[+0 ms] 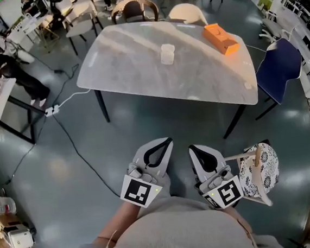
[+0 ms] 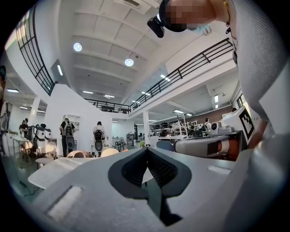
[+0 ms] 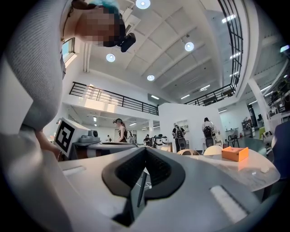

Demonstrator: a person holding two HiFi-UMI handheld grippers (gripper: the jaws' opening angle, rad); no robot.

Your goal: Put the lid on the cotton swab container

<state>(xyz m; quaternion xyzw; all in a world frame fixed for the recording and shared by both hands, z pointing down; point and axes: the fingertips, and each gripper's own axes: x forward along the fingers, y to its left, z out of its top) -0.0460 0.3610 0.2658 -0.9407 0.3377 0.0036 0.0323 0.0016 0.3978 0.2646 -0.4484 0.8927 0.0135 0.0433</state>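
Translucent cotton swab container (image 1: 167, 54) upright, middle of table (image 1: 128, 69).

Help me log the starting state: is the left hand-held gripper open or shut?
Shut and empty: in its own view, the left hand-held gripper has its jaws meeting at the tips, with nothing between them.

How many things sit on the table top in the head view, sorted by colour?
On the pale rounded table:
Clear: 1, the small clear plastic container
Orange: 1, the rectangular orange box
White: 1, a small white item near the right edge, too small to identify
Total: 3
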